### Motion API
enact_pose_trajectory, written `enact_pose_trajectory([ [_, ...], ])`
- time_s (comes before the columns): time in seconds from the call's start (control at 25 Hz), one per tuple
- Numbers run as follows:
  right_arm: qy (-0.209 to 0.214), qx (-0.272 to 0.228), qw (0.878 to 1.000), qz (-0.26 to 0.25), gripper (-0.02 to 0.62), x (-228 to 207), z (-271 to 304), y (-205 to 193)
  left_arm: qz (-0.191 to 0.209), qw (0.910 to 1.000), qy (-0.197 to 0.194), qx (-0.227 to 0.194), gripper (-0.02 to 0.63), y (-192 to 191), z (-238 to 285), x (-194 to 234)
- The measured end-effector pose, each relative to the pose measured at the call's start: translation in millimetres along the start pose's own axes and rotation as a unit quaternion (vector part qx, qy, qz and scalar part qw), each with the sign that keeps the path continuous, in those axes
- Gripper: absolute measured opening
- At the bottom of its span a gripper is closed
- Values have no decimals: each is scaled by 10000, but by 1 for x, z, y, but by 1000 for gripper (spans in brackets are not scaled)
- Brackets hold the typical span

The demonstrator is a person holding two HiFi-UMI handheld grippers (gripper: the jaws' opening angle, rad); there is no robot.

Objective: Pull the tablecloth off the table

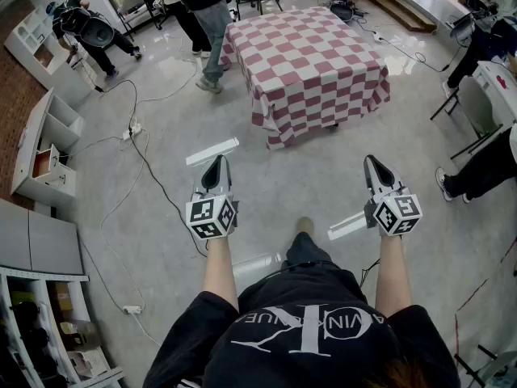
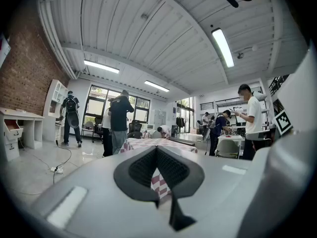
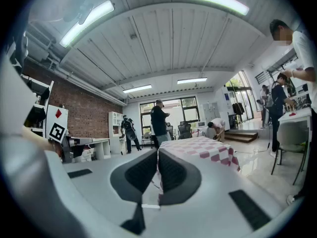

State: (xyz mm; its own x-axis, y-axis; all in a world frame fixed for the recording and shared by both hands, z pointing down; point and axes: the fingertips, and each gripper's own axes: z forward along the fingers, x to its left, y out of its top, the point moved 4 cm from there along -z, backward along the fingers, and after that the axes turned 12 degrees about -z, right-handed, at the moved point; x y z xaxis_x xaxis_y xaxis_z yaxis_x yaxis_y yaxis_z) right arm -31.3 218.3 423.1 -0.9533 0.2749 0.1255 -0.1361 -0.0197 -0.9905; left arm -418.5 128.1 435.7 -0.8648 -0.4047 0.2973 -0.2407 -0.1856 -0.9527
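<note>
Stands well back from the table, with the left arm (image 1: pixel 220 269) and the right arm (image 1: pixel 392 273) stretched out in front, side by side with a gap between. Holds the left gripper (image 1: pixel 216 162) level, pointed toward the table, jaws pressed together with nothing between them. Holds the right gripper (image 1: pixel 371 162) the same way, level and closed on nothing. Looks along each gripper straight at the tablecloth (image 1: pixel 311 63).

Spread flat over the whole table top, in red and white squares, hanging down low on the sides in view, with the table hidden under it. Near edge and both near corners in plain sight. Wide bare floor (image 1: pixel 283 176) between the grippers and that near edge. A black cable (image 1: pixel 149 172) snaking over the floor to the left. A white strip (image 1: pixel 212 152) on the floor just ahead of the left gripper. A person (image 1: pixel 206 23) standing close to the far left corner of the cloth. White shelves (image 1: pixel 48 148) along the left side, well apart from the table. Another person's leg (image 1: pixel 485 172) at the right edge.
</note>
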Motion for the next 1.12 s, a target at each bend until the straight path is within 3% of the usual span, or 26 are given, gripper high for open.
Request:
enact_pose_trajectory([
  [0.72, 46, 31, 10000, -22, 17, 6, 16, 3, 19, 9999, -133, 37, 12, 7, 21, 6],
  [1.12, -24, 110, 9999, 38, 17, -33, 72, -5, -16, 9999, -132, 110, 12, 12, 89, 16],
])
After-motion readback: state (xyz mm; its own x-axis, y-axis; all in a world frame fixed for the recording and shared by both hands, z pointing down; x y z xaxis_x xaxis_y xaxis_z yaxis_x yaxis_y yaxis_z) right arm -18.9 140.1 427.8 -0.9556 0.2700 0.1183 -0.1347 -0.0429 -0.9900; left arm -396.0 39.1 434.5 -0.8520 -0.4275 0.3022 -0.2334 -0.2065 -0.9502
